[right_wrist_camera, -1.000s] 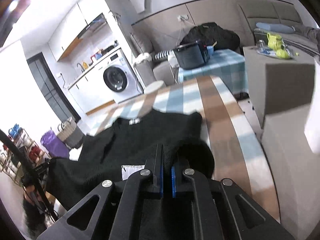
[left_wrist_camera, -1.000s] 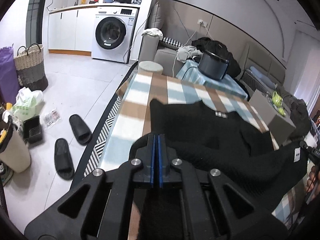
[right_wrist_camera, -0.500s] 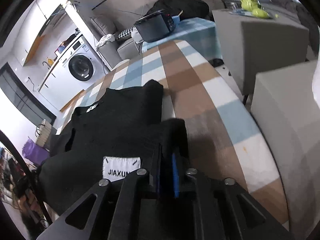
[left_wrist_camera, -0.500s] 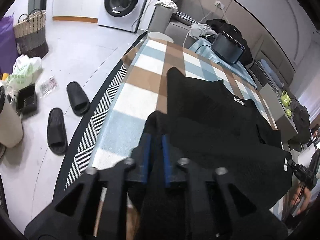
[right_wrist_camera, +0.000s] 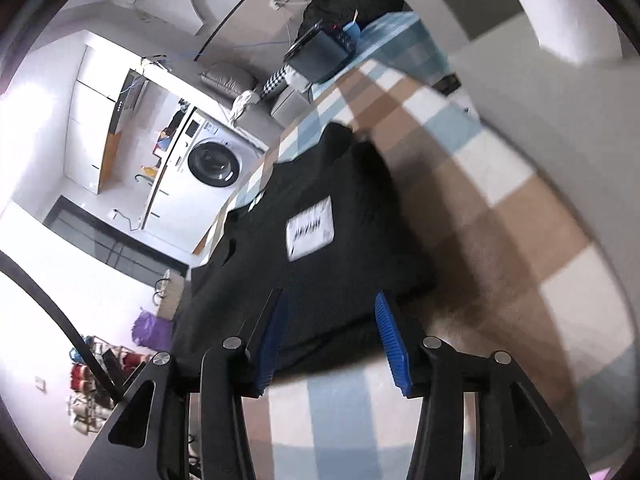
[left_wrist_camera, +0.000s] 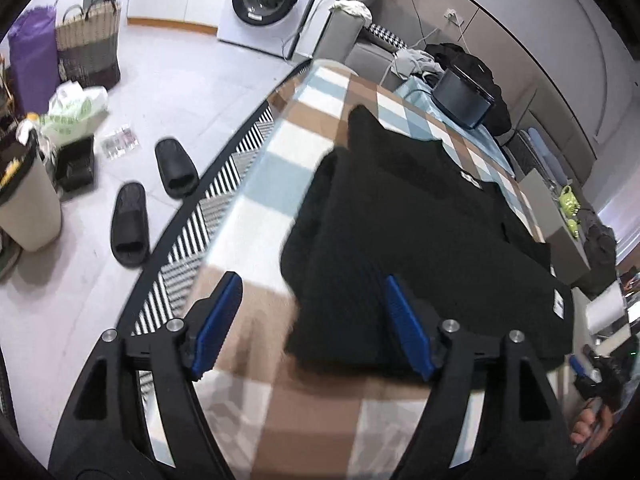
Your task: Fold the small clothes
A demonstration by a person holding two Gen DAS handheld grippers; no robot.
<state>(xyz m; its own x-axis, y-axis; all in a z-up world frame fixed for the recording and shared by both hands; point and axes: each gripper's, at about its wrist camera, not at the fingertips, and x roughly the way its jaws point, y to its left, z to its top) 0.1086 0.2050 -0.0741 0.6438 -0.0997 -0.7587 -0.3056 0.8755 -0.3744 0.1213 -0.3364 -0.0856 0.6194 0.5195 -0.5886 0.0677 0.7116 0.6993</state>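
A black knit garment [left_wrist_camera: 420, 232] lies folded over on the checked table cover [left_wrist_camera: 280, 192]. It also shows in the right wrist view [right_wrist_camera: 320, 264], with a white label [right_wrist_camera: 310, 229] on its top layer. My left gripper [left_wrist_camera: 310, 320] is open and empty, just above the garment's near left edge. My right gripper [right_wrist_camera: 330, 340] is open and empty, over the garment's near right edge. Both sets of blue pads [left_wrist_camera: 218, 320] stand wide apart.
Two black slippers [left_wrist_camera: 152, 196] and a striped rug lie on the floor left of the table. A washing machine [left_wrist_camera: 272, 0], baskets and bags stand further off. A black pot [left_wrist_camera: 462, 98] sits beyond the table. A grey box [left_wrist_camera: 560, 216] stands at the right.
Both grippers have opened and let go of the black garment, which now lies folded on the table. Both have pulled back toward the near edge.
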